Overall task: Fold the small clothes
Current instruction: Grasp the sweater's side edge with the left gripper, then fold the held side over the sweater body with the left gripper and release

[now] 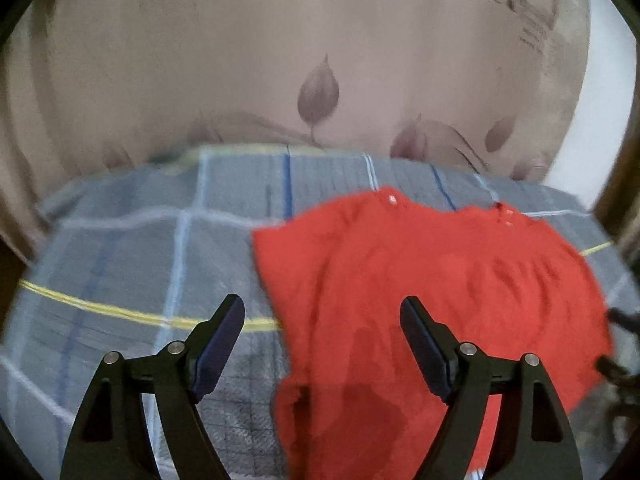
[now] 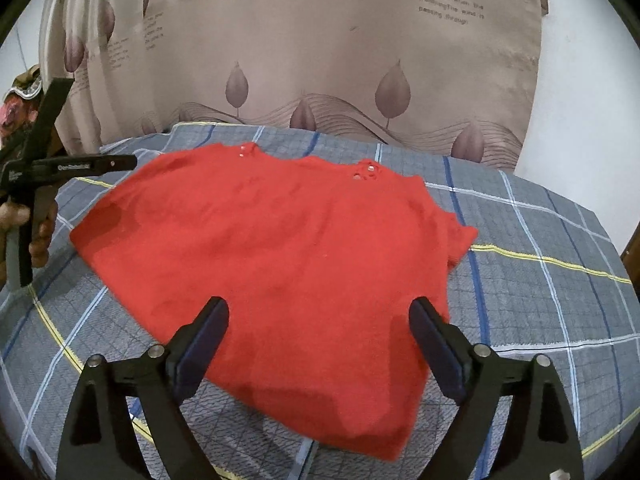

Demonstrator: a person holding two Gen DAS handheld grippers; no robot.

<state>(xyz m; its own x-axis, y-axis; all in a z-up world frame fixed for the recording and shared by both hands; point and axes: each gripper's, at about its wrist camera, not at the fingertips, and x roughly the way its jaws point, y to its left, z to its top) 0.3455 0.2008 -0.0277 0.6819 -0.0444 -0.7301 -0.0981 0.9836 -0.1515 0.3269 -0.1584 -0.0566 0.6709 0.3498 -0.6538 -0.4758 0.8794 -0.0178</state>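
A small red knitted top (image 2: pixel 280 248) lies spread flat on a grey checked bedsheet (image 2: pixel 540 300), neckline with small white buttons toward the curtain. My right gripper (image 2: pixel 320 312) is open and empty, hovering over the garment's near hem. My left gripper (image 1: pixel 322 312) is open and empty over the top's (image 1: pixel 420 280) left edge. The left tool (image 2: pixel 36 172), held by a hand, also shows at the far left of the right wrist view.
A beige curtain (image 2: pixel 320 60) with leaf prints and text hangs behind the bed. A white wall (image 2: pixel 580 100) is at the right. The sheet's bare area (image 1: pixel 120 280) stretches left of the garment. A patterned object (image 2: pixel 16 96) sits at the far left.
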